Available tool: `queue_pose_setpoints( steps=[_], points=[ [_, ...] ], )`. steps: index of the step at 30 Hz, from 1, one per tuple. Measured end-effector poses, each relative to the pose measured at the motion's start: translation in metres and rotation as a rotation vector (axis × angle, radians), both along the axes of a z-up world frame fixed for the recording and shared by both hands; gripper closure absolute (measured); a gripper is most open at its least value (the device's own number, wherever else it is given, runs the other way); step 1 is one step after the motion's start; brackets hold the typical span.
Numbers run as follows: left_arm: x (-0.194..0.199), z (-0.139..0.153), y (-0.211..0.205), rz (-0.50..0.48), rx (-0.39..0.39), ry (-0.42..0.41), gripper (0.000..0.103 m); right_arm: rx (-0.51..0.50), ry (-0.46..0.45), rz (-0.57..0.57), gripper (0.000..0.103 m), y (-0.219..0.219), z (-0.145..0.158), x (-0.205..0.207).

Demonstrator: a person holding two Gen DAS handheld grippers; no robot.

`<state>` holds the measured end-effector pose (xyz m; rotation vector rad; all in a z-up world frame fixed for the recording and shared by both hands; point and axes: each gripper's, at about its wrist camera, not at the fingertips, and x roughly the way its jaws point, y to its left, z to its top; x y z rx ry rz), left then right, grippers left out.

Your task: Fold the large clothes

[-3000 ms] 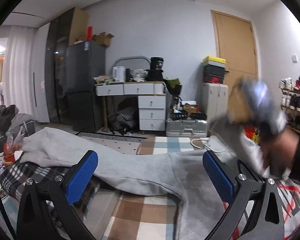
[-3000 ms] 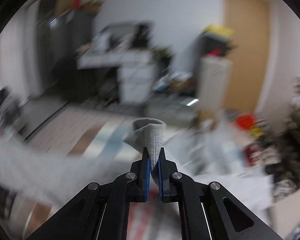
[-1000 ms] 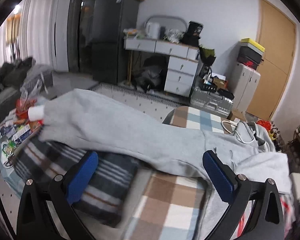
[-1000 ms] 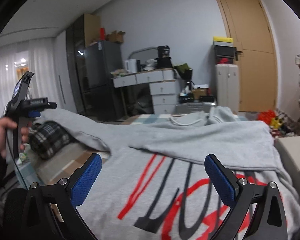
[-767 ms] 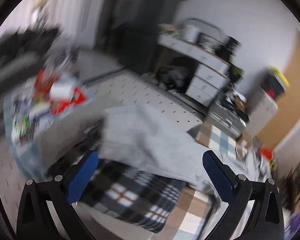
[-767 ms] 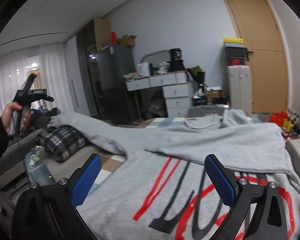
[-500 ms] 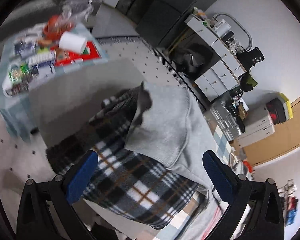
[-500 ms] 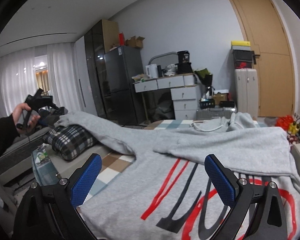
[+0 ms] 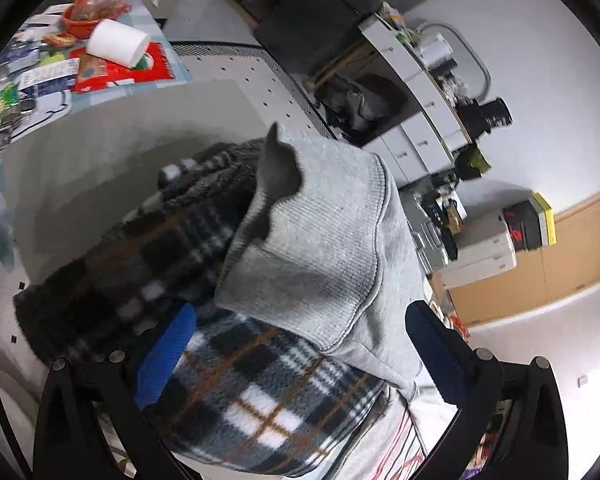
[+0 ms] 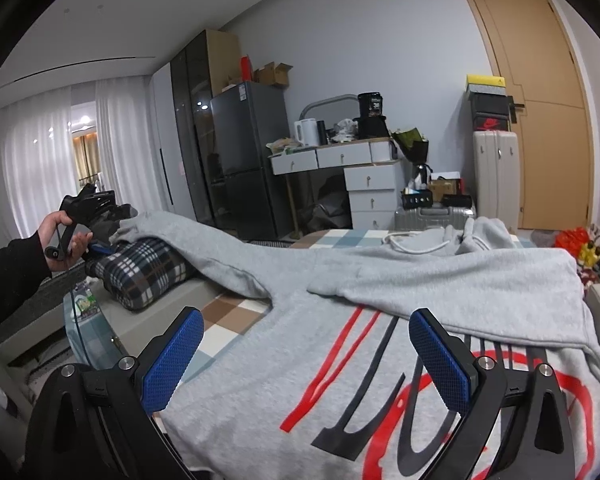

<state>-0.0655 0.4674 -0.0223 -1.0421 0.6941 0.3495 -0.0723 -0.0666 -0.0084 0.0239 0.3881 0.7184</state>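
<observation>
1. Lying spread over a checked bedcover (image 10: 228,312), the grey hoodie (image 10: 340,364) fills the middle and lower right of the right wrist view, red and black print facing up.
2. One sleeve (image 10: 452,280) is folded across the body, from about 3 o'clock toward the centre of that view.
3. The other sleeve runs out toward 9 o'clock and drapes over a plaid pillow (image 10: 144,268).
4. The hood and its white drawcord (image 10: 416,246) are bunched at the far end, around 1 o'clock.
5. The right gripper (image 10: 306,364) hovers above the printed front with its jaws spread wide, nothing between the blue pads.
6. A hand (image 10: 62,242) in a dark sleeve holds the left gripper at 9 o'clock in the right wrist view, by the pillow and the sleeve end.
7. In the left wrist view the ribbed cuff (image 9: 312,240) of that sleeve sits at the centre, resting on the plaid pillow (image 9: 236,384).
8. The left gripper (image 9: 296,348) has its jaws wide apart, one on each side of the cuff and gripping nothing; the 7 o'clock pad is close against the pillow, though whether it touches cannot be told.
9. A low table (image 9: 168,56) at 10 o'clock in the left wrist view carries a roll of paper (image 9: 118,42), a red bowl and packets.
10. White drawers (image 10: 370,194), a dark fridge (image 10: 248,160) and a wooden door (image 10: 540,112) stand along the far wall.
</observation>
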Motion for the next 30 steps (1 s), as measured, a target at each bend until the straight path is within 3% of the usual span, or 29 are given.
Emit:
queue_pose_setpoints(
  steps=[8, 13, 17, 23, 28, 30],
  points=[
    [-0.010, 0.016, 0.006, 0.017, -0.023, -0.121, 0.003, -0.015, -0.014, 0.021, 0.000, 0.003, 0.000, -0.006],
    [0.001, 0.024, -0.002, -0.070, -0.021, -0.187, 0.004, -0.026, -0.014, 0.029, 0.000, 0.006, 0.000, -0.007],
    [0.006, 0.024, 0.003, -0.083, -0.040, -0.256, 0.003, -0.034, -0.019, 0.040, 0.000, 0.007, 0.000, -0.009],
    [0.013, 0.002, 0.013, -0.004, -0.033, -0.171, 0.003, -0.039, -0.032, 0.050, 0.000, 0.009, -0.001, -0.012],
    [0.011, 0.004, 0.003, -0.001, 0.044, -0.186, 0.003, -0.030, -0.051, 0.075, 0.000, 0.009, 0.001, -0.017],
    [0.012, 0.006, 0.003, 0.000, 0.036, -0.188, 0.004, -0.049, -0.064, 0.079, 0.000, 0.013, 0.001, -0.019]
  ],
)
